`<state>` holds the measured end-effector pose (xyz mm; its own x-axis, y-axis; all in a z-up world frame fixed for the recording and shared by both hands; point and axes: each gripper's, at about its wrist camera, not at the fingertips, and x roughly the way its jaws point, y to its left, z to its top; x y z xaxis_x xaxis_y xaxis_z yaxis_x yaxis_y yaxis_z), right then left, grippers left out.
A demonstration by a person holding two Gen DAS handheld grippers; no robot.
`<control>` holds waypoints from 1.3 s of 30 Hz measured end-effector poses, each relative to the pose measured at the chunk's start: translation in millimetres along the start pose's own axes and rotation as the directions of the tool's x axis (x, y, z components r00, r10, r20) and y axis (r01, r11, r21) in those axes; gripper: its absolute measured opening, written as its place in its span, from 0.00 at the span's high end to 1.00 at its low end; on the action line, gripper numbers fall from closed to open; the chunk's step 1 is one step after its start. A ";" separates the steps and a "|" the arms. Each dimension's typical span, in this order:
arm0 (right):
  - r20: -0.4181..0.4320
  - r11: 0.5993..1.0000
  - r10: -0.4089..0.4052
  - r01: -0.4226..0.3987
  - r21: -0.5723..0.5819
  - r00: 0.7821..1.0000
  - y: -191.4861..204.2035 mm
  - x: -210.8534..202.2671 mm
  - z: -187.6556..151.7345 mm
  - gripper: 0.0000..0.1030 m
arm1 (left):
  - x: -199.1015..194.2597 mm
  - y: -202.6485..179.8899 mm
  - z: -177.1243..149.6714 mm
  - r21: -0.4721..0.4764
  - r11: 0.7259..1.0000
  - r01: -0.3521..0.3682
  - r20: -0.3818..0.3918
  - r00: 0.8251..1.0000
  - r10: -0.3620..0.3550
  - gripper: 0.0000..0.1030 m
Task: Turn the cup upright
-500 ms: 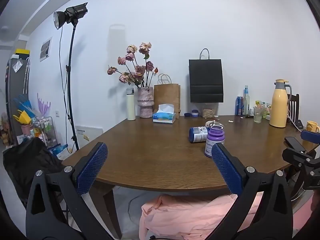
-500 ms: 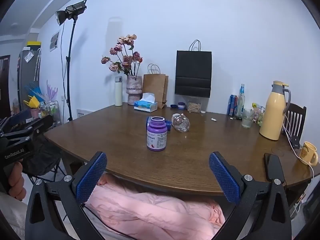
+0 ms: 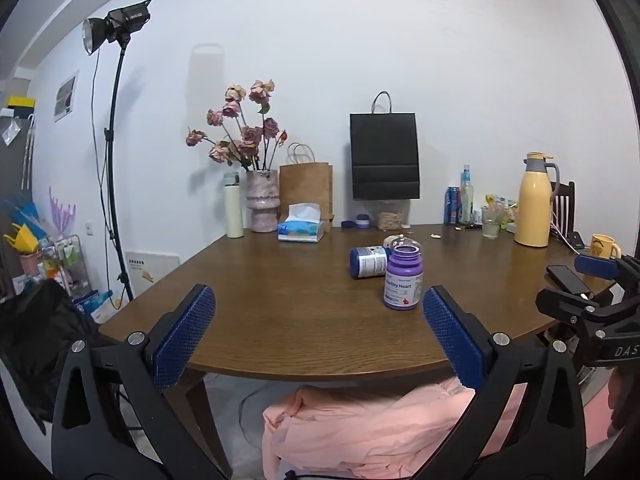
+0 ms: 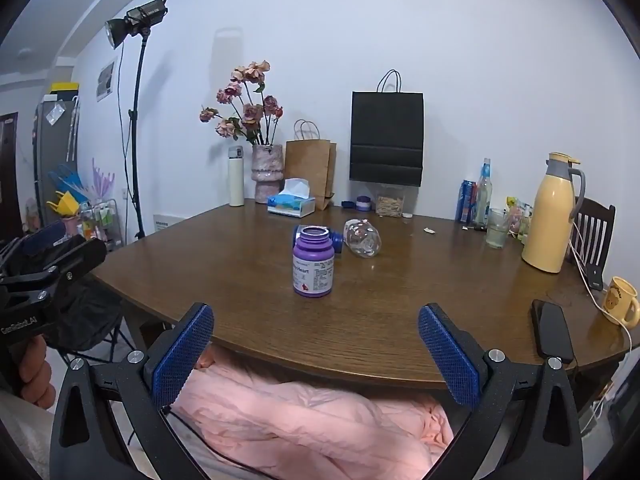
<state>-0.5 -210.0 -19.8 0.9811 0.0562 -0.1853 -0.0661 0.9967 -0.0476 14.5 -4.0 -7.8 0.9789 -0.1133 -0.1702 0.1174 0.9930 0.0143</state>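
Both grippers, left (image 3: 318, 338) and right (image 4: 316, 350), wide open, empty, short of bench (image 4: 400, 320). Glass cup (image 4: 363, 238) lies sideways behind purple bottle (image 4: 313, 262); I'd approach w/ right, skirting bottle.

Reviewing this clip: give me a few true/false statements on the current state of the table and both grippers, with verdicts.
1. The clear cup lies on its side. True.
2. The purple bottle has tipped over. False: it stands upright, cap off.
3. The right gripper is shut on the cup. False: it is open, at the near edge of the table, apart from the cup.
4. The left gripper is open and holds nothing. True.
5. A blue bottle lies on its side behind the purple bottle. True.
6. The phone sits by the vase. False: it lies at the table's right edge, near the mug.
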 end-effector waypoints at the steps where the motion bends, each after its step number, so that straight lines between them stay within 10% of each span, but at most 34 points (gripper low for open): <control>1: -0.002 1.000 0.002 -0.002 -0.001 1.000 1.7 -0.7 0.2 0.00 | -8.0 -2.3 3.1 0.006 1.000 0.007 0.006 1.000 -0.007 0.00; 39: -0.028 0.988 0.154 -0.154 0.012 0.988 3.7 13.9 -8.8 0.00 | -12.6 -4.9 4.1 0.004 0.999 0.054 0.006 0.999 -0.054 0.00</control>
<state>11.3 -206.1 -31.2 0.9536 0.2078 -0.2179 -0.2143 0.9767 -0.0066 2.3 -7.6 -1.7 0.9720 -0.1670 -0.1652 0.1708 0.9853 0.0086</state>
